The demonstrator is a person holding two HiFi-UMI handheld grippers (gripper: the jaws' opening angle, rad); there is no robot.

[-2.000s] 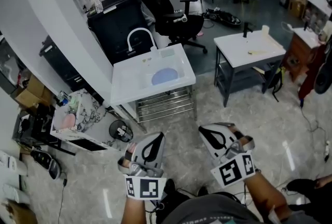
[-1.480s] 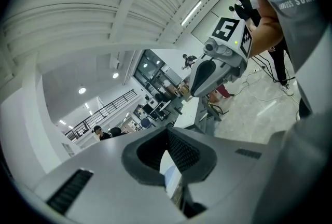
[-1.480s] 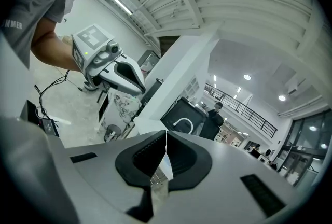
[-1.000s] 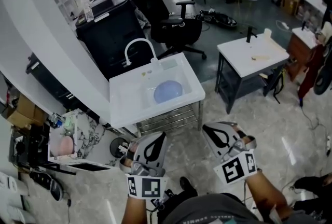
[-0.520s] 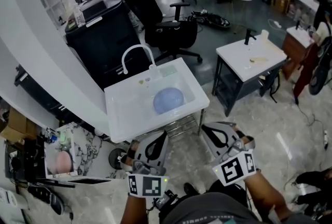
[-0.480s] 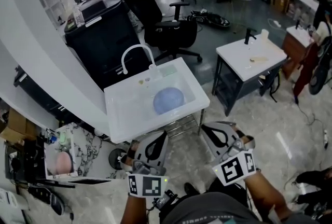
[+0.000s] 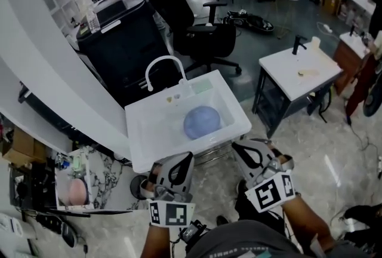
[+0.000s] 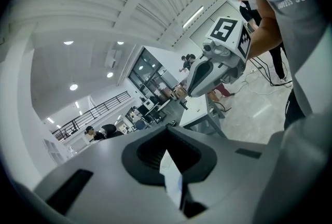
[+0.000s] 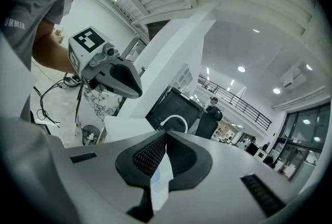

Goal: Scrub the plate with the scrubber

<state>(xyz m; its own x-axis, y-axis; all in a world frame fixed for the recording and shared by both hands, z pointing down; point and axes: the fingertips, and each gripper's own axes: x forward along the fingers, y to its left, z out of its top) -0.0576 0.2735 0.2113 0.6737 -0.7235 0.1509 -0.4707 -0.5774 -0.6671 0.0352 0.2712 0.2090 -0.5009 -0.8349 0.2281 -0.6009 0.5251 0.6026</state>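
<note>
White sink (image 7: pixel 149 131) holds a blue plate (image 7: pixel 202 122) — left tongs (image 7: pixel 184 158) and right tongs (image 7: pixel 237 149) clenched, empty

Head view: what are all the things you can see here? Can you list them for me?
sink: one, white, middle, just ahead of the claws
faucet: one, white, curved, at the sink's back edge
plate: one, blue, lying in the sink basin
green pad: one, pale green, sink's back rim, right of the faucet
office chair: one, black, behind the sink
small table: one, white top, right side
cabinet: one, black, behind the sink, left
left claw: one, grey, shut, empty, bottom middle
right claw: one, grey, shut, empty, beside it
</note>
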